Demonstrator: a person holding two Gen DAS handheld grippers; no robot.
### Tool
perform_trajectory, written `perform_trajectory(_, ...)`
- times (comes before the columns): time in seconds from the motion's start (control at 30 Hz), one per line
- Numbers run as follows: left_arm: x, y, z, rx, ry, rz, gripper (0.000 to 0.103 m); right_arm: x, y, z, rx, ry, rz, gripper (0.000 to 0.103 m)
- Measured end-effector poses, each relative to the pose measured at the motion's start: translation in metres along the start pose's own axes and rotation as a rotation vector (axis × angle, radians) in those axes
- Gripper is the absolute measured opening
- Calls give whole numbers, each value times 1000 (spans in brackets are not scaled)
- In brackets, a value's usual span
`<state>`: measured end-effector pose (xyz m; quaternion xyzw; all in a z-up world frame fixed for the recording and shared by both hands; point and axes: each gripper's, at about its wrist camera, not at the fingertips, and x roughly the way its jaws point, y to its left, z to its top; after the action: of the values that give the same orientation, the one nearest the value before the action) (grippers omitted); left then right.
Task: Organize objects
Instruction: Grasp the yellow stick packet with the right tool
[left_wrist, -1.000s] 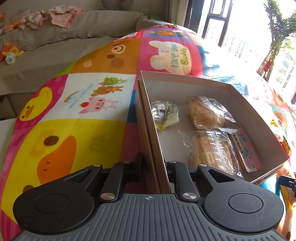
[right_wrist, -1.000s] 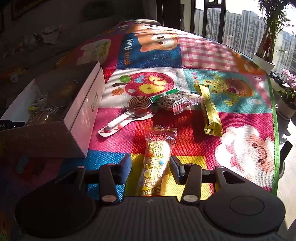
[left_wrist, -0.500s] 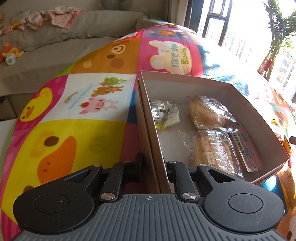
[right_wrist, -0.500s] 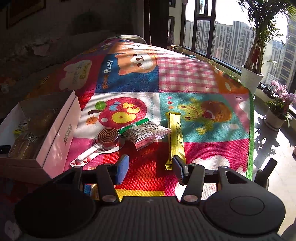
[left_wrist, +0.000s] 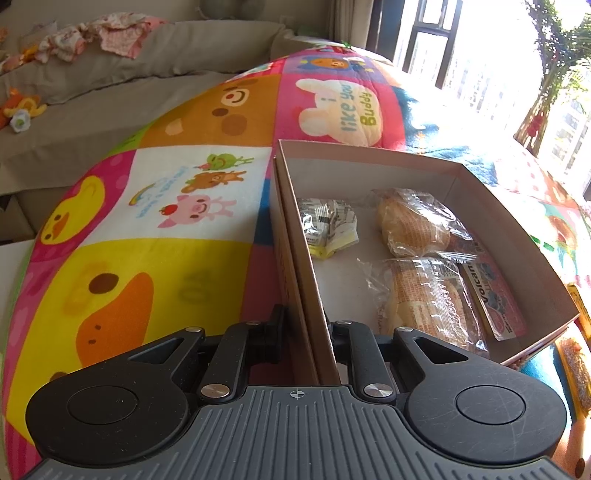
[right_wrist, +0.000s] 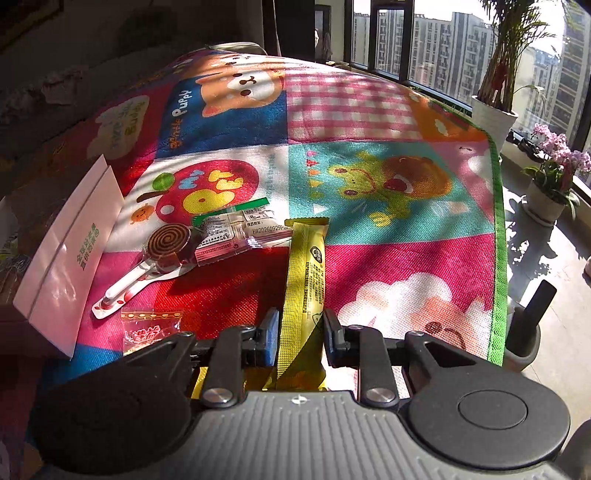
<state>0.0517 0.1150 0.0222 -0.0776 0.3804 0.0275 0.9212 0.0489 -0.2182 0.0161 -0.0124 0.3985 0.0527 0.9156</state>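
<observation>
Pinching the box wall, left gripper; right gripper clamps yellow packet.

Light source: strong daylight through the windows, upper right in both views.
Glare: left wrist view washes out to white at the glass and over the far edge of the play mat.
Shadows: right wrist view shows striped and dappled shadow across the mat; its left side, with the white box, sits in deep shade.
Box interior: evenly lit, wrappers glint.
Sharpness: both views crisp, no motion blur.
Distortion: fisheye bulges the mat into a dome and bends the edges.
</observation>
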Motion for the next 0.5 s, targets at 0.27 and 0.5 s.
perform_trajectory(0.27, 1, 0, 1, 6, -2, -4, 18, -37, 12, -32, -52, 19, 27, 30)
perform_trajectory(0.5, 0, -1, 1, 7, 1, -4, 18, -12, 12, -14, -48, -24, -3, 39)
